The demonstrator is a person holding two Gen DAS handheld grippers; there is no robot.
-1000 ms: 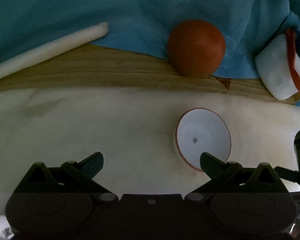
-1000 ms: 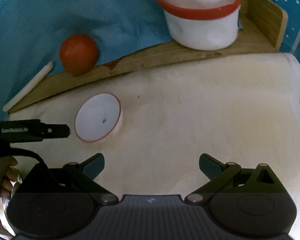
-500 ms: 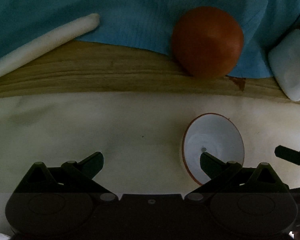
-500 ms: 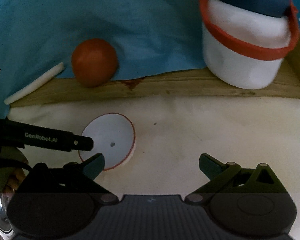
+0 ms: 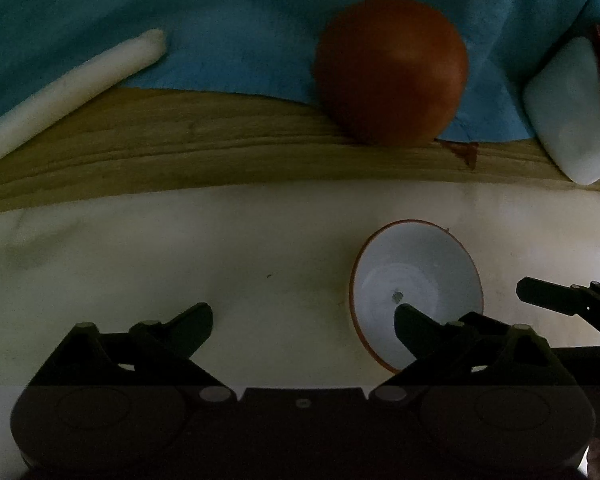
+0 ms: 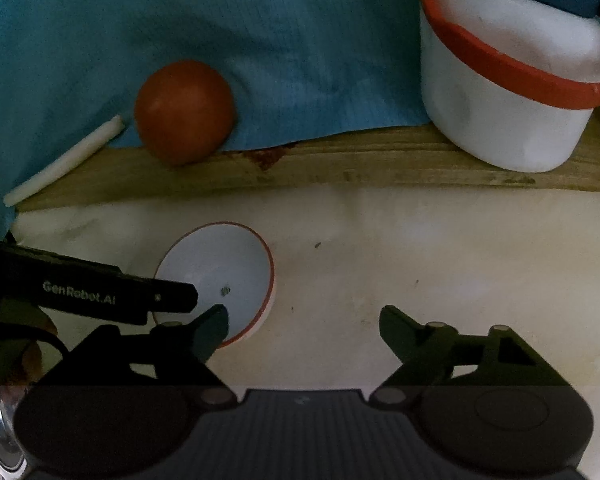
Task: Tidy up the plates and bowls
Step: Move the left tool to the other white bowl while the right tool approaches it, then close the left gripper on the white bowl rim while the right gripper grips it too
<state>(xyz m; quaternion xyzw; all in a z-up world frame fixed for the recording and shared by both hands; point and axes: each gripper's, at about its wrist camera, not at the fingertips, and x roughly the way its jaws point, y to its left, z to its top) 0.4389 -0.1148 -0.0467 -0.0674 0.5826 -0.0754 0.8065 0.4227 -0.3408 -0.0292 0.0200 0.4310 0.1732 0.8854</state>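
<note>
Left wrist view: left tool (image 5: 304,316) gapes wide, empty; right tool (image 6: 303,316) too. Red-rimmed bowl (image 5: 416,280) sits ungrasped on the cream bench (image 5: 180,248) — organizing looks barely begun.

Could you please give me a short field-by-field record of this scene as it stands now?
surface: cream cloth in front of a wooden ledge
bowl: small white bowl, red rim, lying on the cloth
left tool: open, right finger over the bowl
right tool: open, left finger at the bowl's edge
on ledge: orange ball, white stick, white tub with red band
backdrop: blue cloth
</note>
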